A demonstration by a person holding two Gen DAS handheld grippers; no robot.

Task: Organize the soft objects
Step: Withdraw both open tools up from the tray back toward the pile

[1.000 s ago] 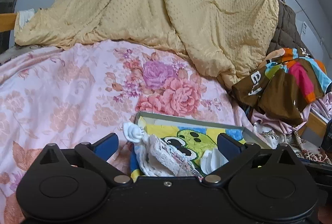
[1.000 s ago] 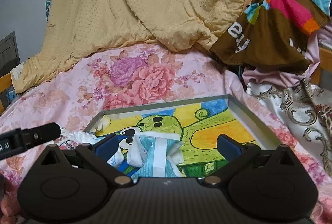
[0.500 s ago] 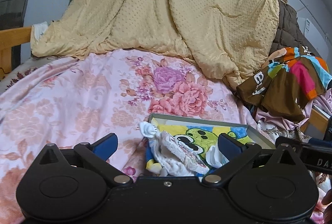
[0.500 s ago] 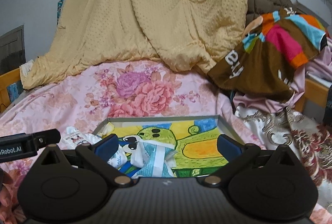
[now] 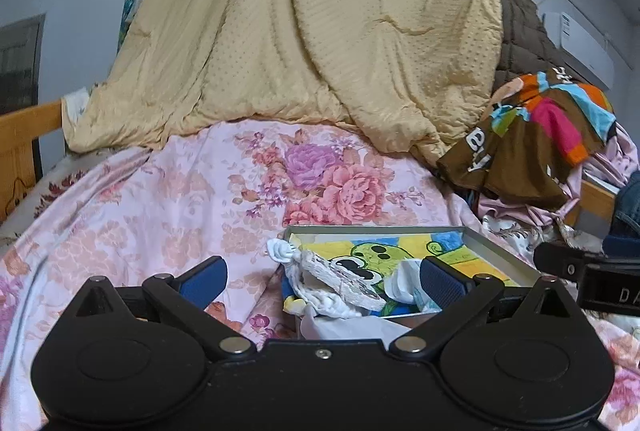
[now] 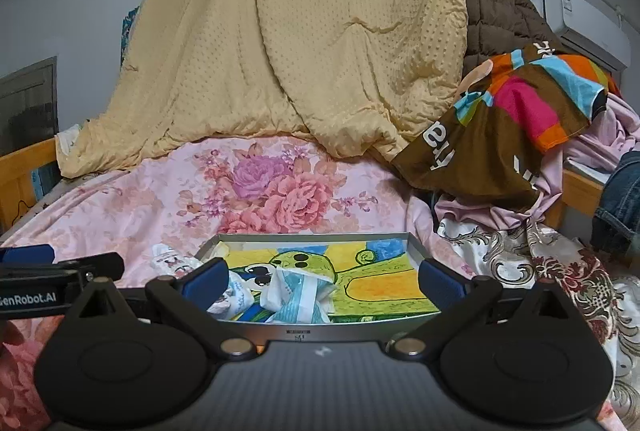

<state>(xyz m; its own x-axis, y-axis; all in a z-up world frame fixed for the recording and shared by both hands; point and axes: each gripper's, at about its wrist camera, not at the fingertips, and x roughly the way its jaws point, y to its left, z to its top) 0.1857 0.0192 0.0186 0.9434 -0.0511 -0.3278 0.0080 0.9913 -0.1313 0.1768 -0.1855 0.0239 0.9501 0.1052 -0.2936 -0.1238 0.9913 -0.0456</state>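
In the left wrist view the white lace-edged cloth bundle [image 5: 336,285] is seen at lower centre, draped over the near left corner of the grey metal tray [image 5: 496,251], between the spread, empty fingers of the left gripper [image 5: 322,279], which is nearer; the right gripper [image 6: 322,277] is likewise held open over a crumpled blue-and-white cloth [image 6: 300,295] on the cartoon liner

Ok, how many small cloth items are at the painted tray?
3: one white bundle just outside the tray's left edge, one patterned white piece in its near-left corner, and one blue-and-white piece near the middle. More may be hidden underneath.
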